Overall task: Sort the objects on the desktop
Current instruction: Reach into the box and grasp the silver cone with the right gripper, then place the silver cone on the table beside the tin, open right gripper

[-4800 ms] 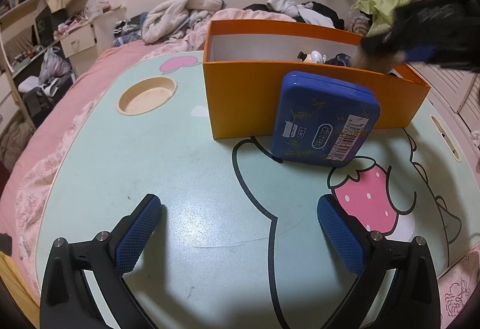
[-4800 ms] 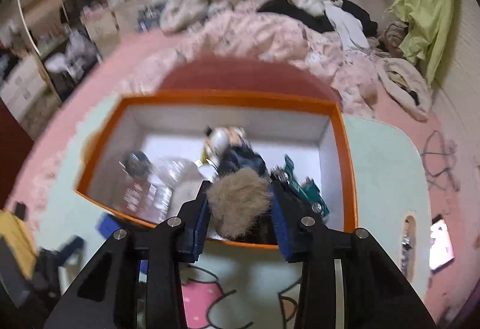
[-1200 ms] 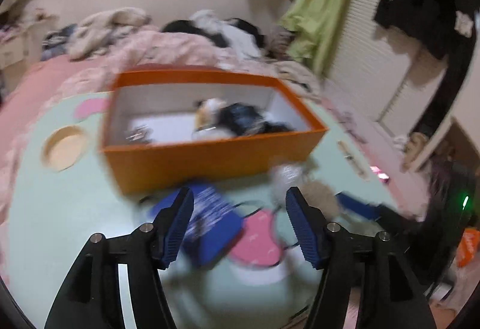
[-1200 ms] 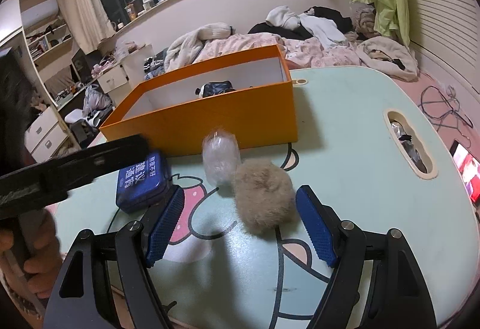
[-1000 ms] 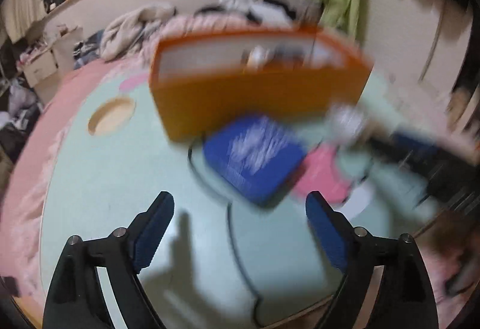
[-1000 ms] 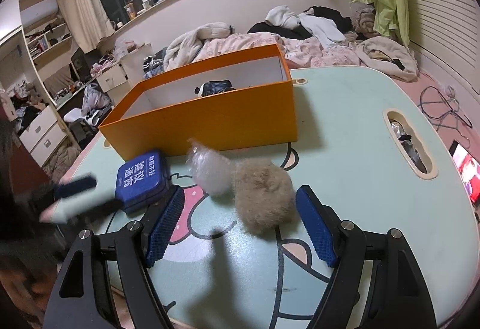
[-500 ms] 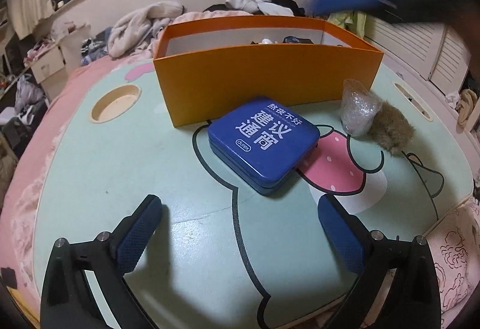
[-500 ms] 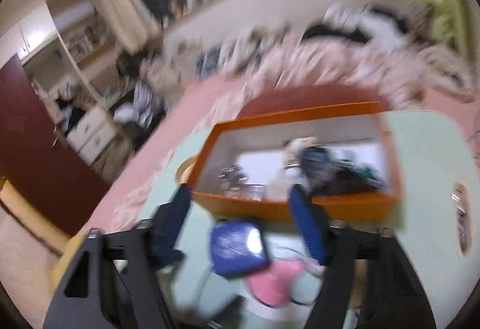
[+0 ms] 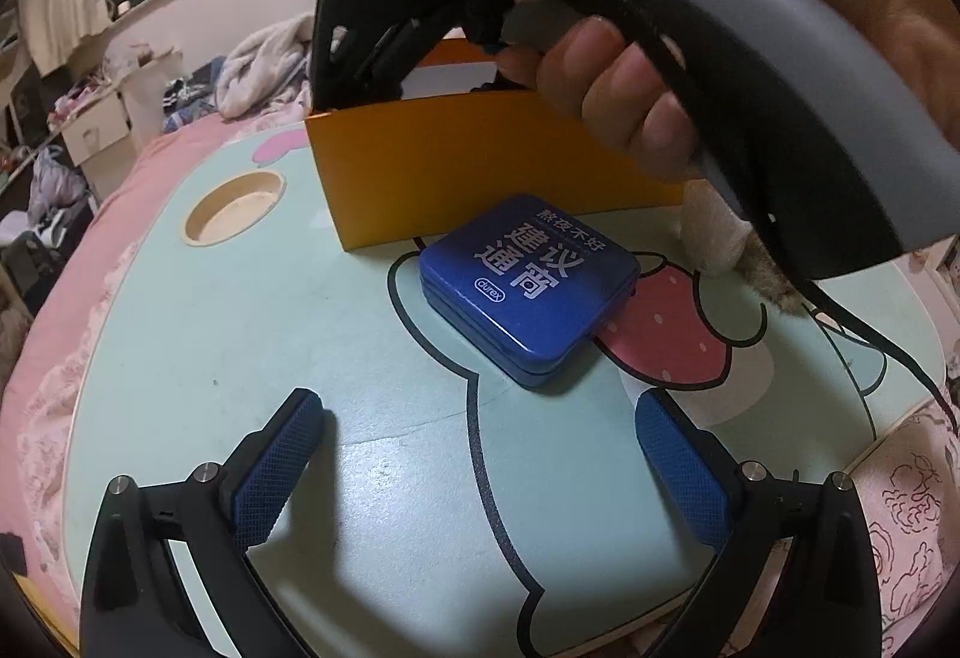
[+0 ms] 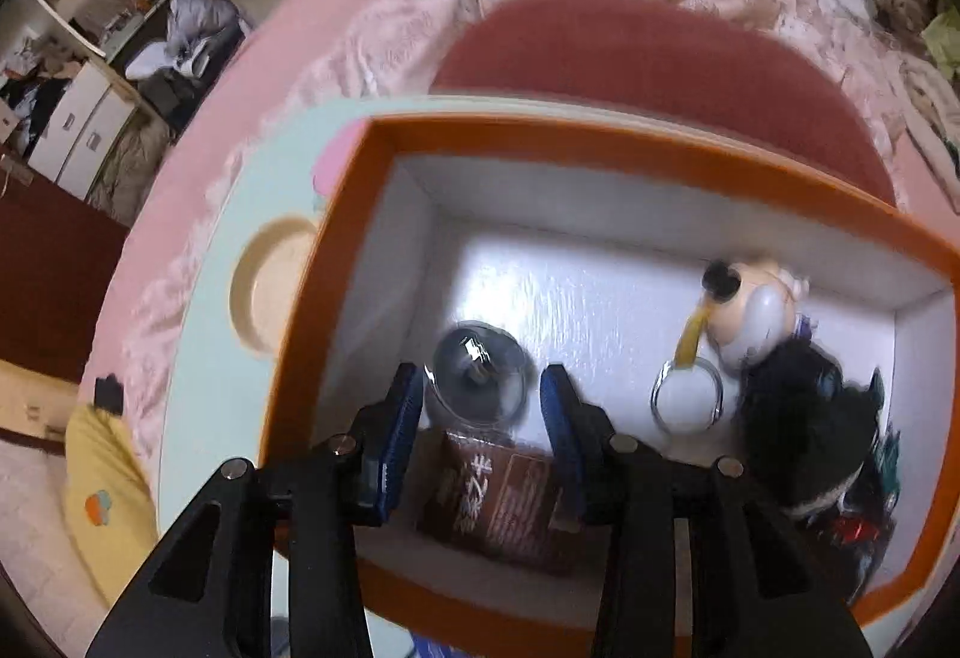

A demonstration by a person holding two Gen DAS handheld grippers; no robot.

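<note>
Pink bed – heaped clothes, white drawers, dim light

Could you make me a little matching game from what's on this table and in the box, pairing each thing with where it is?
Things:
1. blue tin
2. round clear container
3. furry ball
4. round hollow

Places:
A. inside the orange box, between the right tool's pads
B. sunk into the table, left of the box
C. flat on the table, in front of the box
D. on the table, mostly hidden behind the hand

Pairs: 1-C, 2-A, 3-D, 4-B
</note>
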